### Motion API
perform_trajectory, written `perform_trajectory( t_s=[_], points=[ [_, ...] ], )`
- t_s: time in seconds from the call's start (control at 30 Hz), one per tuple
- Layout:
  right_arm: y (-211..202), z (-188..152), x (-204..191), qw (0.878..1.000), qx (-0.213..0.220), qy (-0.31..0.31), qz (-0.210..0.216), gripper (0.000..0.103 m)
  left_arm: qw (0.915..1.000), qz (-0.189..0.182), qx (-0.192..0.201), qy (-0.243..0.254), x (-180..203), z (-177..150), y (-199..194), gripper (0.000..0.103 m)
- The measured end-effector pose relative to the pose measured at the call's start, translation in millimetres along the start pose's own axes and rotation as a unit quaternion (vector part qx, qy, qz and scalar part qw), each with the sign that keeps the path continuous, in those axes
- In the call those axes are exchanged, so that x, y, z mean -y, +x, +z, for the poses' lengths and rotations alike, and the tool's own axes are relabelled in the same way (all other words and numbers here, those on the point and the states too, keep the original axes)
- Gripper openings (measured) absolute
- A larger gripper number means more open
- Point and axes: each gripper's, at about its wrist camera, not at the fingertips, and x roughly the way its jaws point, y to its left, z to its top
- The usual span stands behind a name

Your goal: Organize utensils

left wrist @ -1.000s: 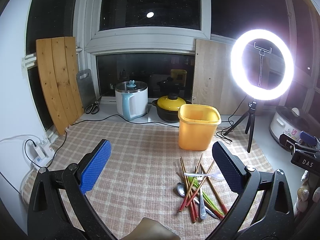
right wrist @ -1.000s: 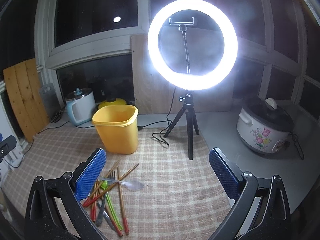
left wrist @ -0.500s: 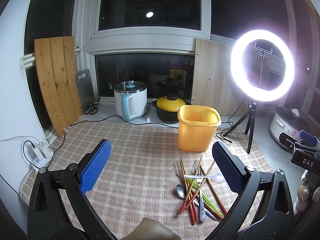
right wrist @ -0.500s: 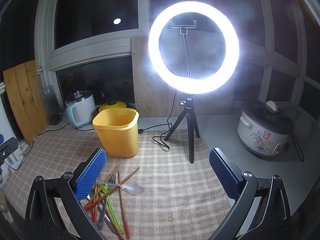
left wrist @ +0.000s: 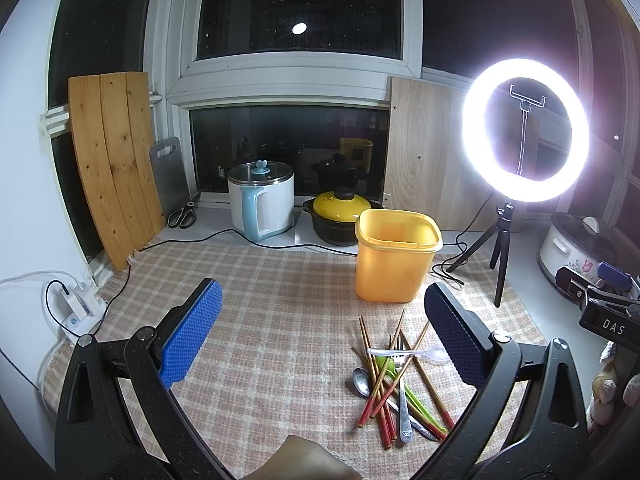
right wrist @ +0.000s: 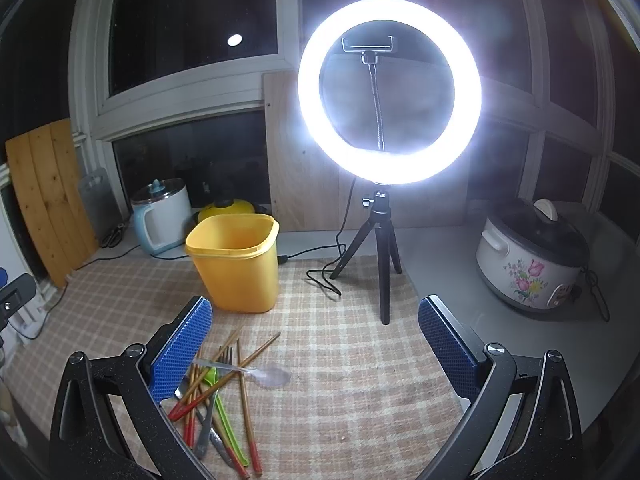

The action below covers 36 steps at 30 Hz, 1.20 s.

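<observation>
With both the left tool (left wrist: pixel 322 338) and the right tool (right wrist: pixel 316 346) spread wide and empty, the sorting looks unstarted: the utensil pile (right wrist: pixel 218 392) lies lower left on the counter (right wrist: pixel 340 420), needing a pick into the yellow bin (right wrist: pixel 236 264).

left claw (left wrist: pixel 320 332) wide apart, empty | utensils (left wrist: pixel 396 380) heaped near yellow bin (left wrist: pixel 394 268)

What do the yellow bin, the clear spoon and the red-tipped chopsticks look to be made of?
Yellow bin: plastic, semi-matte; its walls glow slightly translucent. Clear spoon: probably disposable plastic, since the checked cloth shows through its bowl. Red-tipped chopsticks: likely wood or bamboo, brown matte shafts with painted-looking red ends.
</observation>
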Motion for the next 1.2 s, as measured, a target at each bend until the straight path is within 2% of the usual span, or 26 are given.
perform_trajectory(
  t_s=[1.2],
  points=[
    [5.9, -2.8, 1.0, 1.0, -0.008, -0.001, -0.002, 0.102, 1.0, -0.001, -0.002, -0.003, 1.8, -0.3, 3.8, 0.103]
  ],
)
